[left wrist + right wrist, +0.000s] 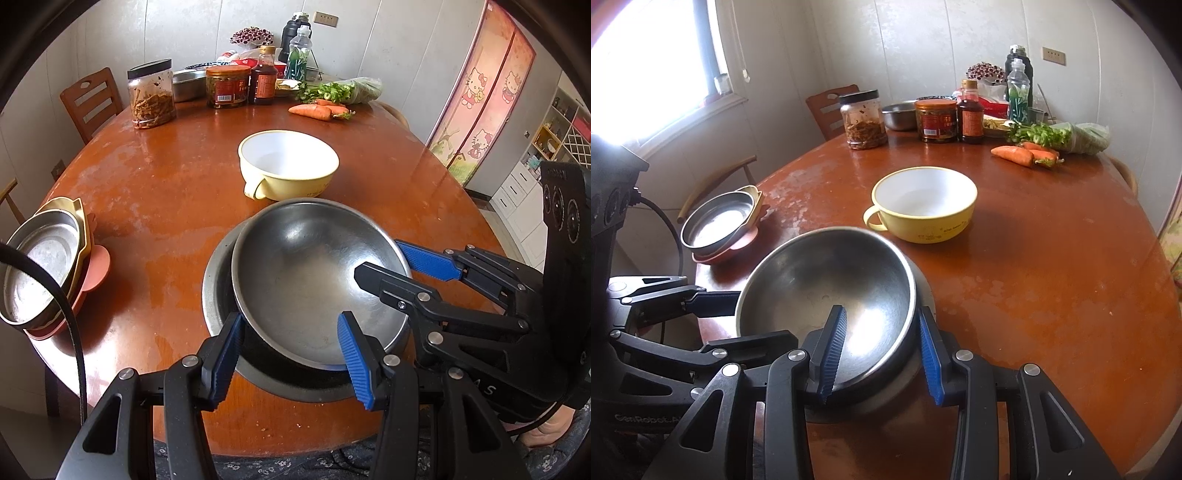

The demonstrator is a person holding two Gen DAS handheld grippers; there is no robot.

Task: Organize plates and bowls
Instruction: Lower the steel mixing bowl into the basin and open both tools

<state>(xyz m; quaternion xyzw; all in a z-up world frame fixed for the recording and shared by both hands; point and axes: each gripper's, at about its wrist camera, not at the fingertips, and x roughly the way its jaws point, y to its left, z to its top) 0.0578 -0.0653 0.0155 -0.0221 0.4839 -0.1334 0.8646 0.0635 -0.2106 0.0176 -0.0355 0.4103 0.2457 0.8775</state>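
Observation:
A shallow steel bowl (306,269) (820,280) sits tilted in a larger steel bowl (214,295) (925,291) near the table's front edge. My left gripper (290,316) (766,317) is shut on its near-left rim, one pad outside and one inside. My right gripper (881,309) (378,256) is shut on the right rim the same way. Just behind stands a yellow bowl with a handle (288,166) (923,210), white inside and empty. A stack of plates (40,266) (716,225), steel on yellow on pink, lies at the left edge.
The round brown table (166,192) carries jars (225,86), a sauce bottle (263,79), a steel basin (186,85), carrots (314,110) and greens (343,90) along its far side. Wooden chairs (90,99) stand at the left. A black cable (70,325) hangs beside the plate stack.

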